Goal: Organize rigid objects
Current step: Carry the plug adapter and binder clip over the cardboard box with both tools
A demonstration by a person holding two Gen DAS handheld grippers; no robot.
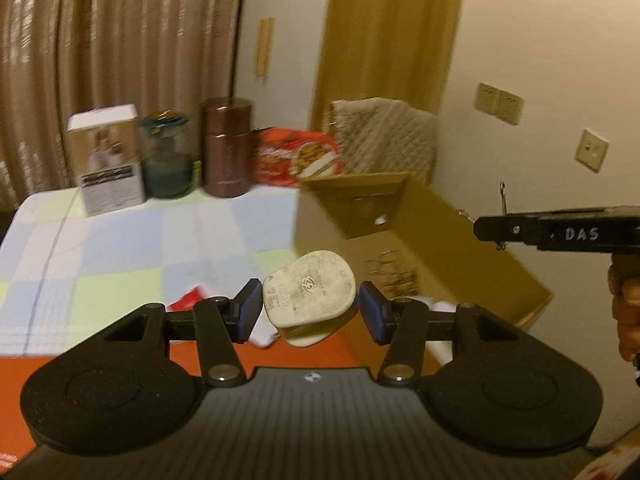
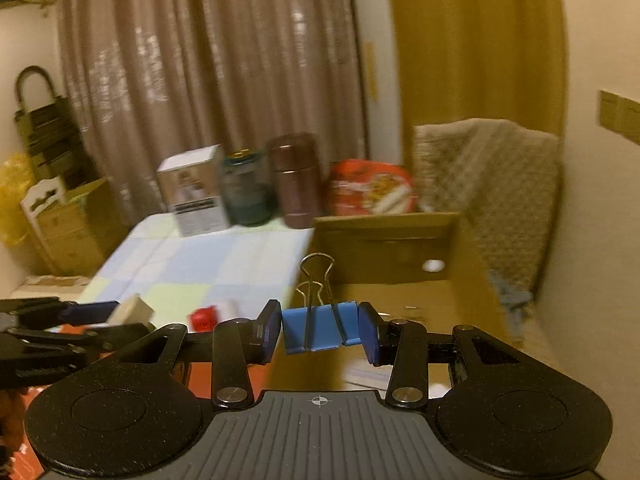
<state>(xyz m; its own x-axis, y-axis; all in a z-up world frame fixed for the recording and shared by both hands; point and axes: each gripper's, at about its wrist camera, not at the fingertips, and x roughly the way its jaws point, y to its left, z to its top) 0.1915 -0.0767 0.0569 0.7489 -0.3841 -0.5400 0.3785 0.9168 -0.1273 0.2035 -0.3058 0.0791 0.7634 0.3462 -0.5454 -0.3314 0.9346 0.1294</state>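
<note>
Left gripper [image 1: 310,308] clamped on scuffed white three-pin plug [image 1: 310,294], beside open brown cardboard box [image 1: 440,236]. Right gripper [image 2: 319,330] clamped on blue binder clip [image 2: 318,330], wire handles upright, before the box.

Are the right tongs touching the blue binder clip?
Touching. In the right wrist view, both blue pads of the right tongs press against the two sides of the blue binder clip, which hangs between them with nothing under it.

Blue binder clip [image 2: 320,326], off-white plug [image 1: 310,294], pastel checked tablecloth [image 1: 132,256], brown box [image 1: 432,240]
</note>
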